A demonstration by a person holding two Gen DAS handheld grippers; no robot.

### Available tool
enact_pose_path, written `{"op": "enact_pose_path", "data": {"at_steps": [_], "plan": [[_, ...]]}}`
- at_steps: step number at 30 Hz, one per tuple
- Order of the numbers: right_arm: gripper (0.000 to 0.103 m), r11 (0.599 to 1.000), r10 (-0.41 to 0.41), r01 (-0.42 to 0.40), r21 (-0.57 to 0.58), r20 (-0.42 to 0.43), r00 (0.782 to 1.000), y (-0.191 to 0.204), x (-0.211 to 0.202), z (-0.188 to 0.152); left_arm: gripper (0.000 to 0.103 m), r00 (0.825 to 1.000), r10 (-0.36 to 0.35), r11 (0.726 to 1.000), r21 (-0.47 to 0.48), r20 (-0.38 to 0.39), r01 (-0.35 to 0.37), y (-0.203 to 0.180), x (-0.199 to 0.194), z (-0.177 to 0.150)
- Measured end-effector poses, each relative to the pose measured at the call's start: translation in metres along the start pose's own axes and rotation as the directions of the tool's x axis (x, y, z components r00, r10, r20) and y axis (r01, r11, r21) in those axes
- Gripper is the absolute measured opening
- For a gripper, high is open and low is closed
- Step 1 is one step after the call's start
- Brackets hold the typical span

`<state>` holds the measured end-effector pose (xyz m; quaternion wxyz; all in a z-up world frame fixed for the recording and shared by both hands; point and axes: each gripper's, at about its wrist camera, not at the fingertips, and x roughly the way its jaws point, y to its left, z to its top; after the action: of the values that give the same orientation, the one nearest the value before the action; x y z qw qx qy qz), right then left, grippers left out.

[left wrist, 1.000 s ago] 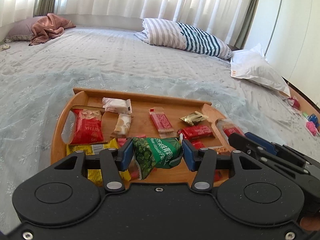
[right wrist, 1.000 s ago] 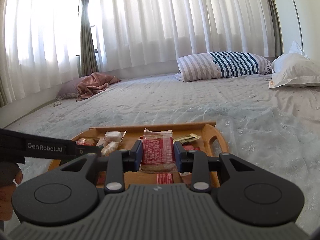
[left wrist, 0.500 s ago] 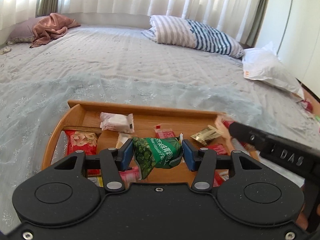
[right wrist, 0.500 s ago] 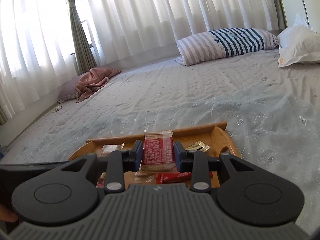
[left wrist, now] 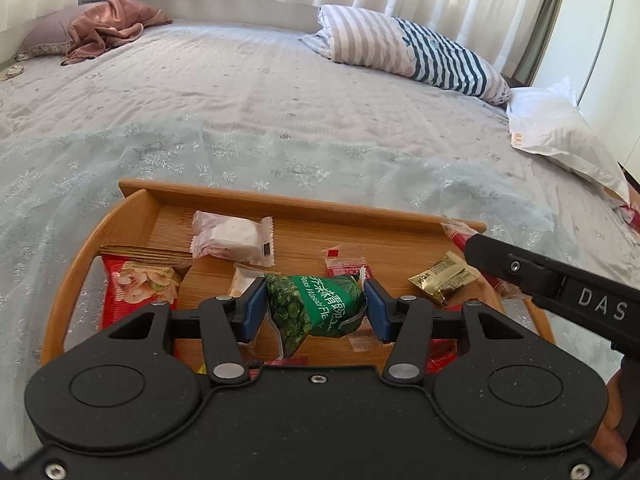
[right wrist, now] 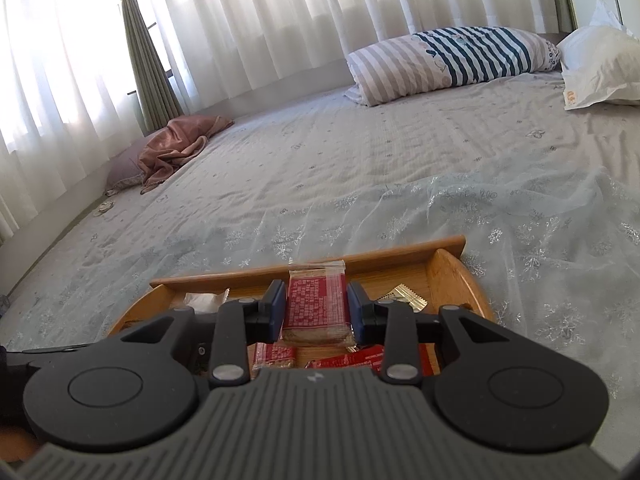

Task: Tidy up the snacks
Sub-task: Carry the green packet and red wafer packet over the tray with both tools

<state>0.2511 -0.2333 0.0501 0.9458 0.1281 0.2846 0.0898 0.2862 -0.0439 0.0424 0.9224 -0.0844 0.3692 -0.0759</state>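
While the left tongs point(left wrist: 315, 310) clenched one green pea packet point(left wrist: 316, 306) above the wooden tray point(left wrist: 132, 216) on the bed point(left wrist: 280, 92), the right tongs point(right wrist: 316, 312) gripped one red-patterned clear packet point(right wrist: 316, 306). Beyond the left tongs lay one white wrapped cake point(left wrist: 234, 237), to their right one gold sachet point(left wrist: 442, 280). Two pillows point(right wrist: 452, 62) lay far beyond.

The snack bag point(left wrist: 316, 308) is green with white letters. The cracker pack point(right wrist: 315, 308) is red with tiny white marks. The tray point(left wrist: 132, 220) is orange-brown wood. The pillow point(left wrist: 404, 50) has grey and dark blue stripes.
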Motion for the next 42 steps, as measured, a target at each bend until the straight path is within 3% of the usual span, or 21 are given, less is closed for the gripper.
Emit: {"op": "enact_pose_path", "data": {"at_steps": [14, 42], "plan": [[0.039, 1.000, 0.012, -0.012, 0.027, -0.032, 0.999, 0.000, 0.037, 0.005, 0.050, 0.999, -0.023, 1.000, -0.016, -0.029, 0.023, 0.001, 0.021, -0.002], [0.040, 1.000, 0.006, -0.003, 0.030, -0.119, 0.993, -0.001, 0.081, -0.005, 0.051, 1.000, 0.019, 0.998, 0.057, -0.017, -0.018, -0.003, 0.031, -0.007]]}}
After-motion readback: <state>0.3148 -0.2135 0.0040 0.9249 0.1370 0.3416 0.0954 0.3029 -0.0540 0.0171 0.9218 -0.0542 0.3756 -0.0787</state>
